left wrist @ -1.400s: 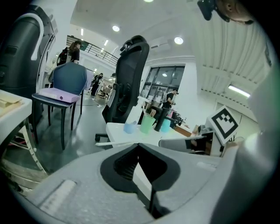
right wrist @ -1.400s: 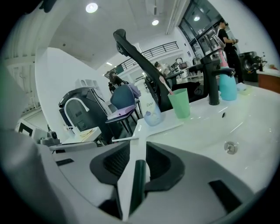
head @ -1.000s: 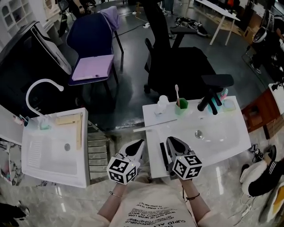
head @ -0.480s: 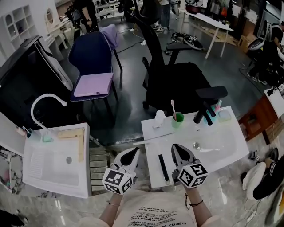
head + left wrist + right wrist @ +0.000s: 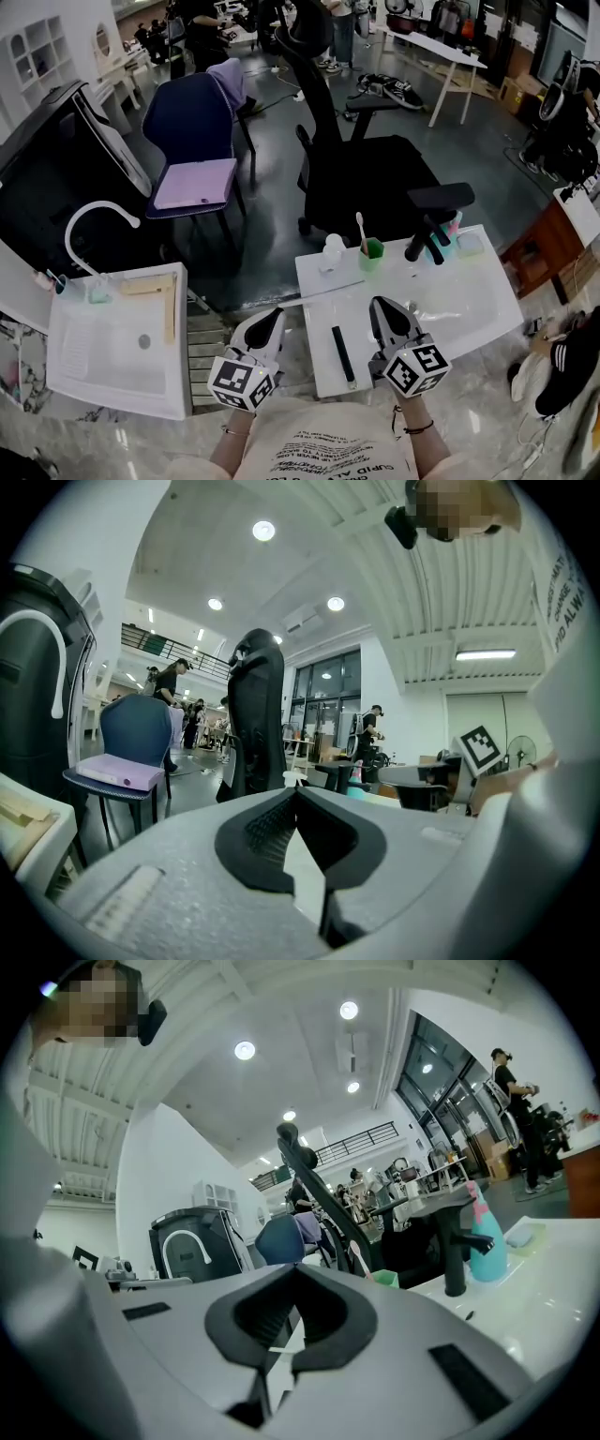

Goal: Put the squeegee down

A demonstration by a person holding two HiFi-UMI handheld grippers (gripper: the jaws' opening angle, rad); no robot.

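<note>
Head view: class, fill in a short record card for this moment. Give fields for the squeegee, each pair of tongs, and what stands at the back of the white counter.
squeegee: lies flat on the white counter, near its front edge
left tongs: shut, nothing between them, held off the counter's left side
right tongs: shut, empty, over the counter, right of the squeegee
contact: neither pair touches the squeegee
back of counter: green cup holding a toothbrush; black tap
task state: squeegee is down
</note>
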